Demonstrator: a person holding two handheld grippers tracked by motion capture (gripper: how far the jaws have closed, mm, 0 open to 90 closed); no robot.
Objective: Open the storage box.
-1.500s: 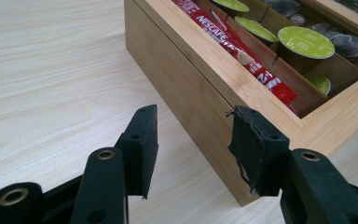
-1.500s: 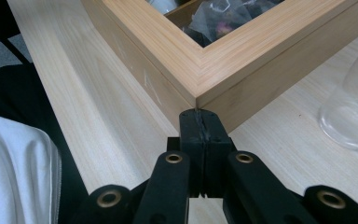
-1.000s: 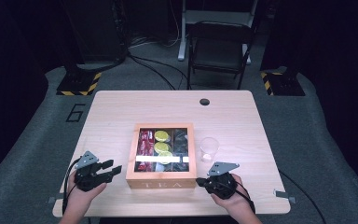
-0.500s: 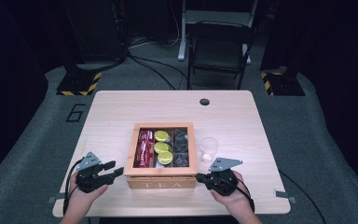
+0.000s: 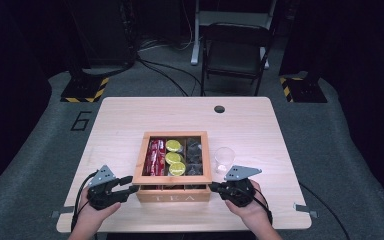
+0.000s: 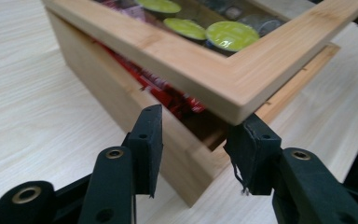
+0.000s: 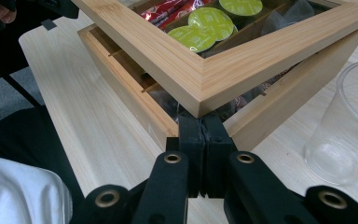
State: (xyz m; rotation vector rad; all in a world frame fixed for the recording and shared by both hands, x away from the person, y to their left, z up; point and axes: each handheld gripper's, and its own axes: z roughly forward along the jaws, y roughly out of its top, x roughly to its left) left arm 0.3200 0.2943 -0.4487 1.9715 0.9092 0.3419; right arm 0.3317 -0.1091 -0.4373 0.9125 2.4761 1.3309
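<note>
A wooden tea box point(image 5: 174, 194) marked TEA sits at the table's near middle. Its glass-paned lid point(image 5: 145, 161) is tilted up at the front, leaving a gap above the base point(image 6: 98, 88). Green capsules point(image 5: 173, 157), red packets point(image 5: 155, 156) and dark pods show through the pane. My left gripper point(image 5: 130, 182) is open at the front left corner, and its right finger point(image 6: 254, 144) sits under the lid corner point(image 6: 228, 88). My right gripper point(image 7: 199, 120) is shut, with its tips pressed up under the lid's front right corner point(image 7: 193, 79).
A clear plastic cup point(image 5: 224, 159) stands just right of the box, close to my right gripper, and also appears as cup point(image 7: 349, 135). A round cable hole point(image 5: 219, 108) is at the table's far edge. A folding chair point(image 5: 235, 50) stands behind the table.
The lid's front edge has come up a little off the base and the glare on its pane has gone. Both grippers have stayed at the box's front corners.
</note>
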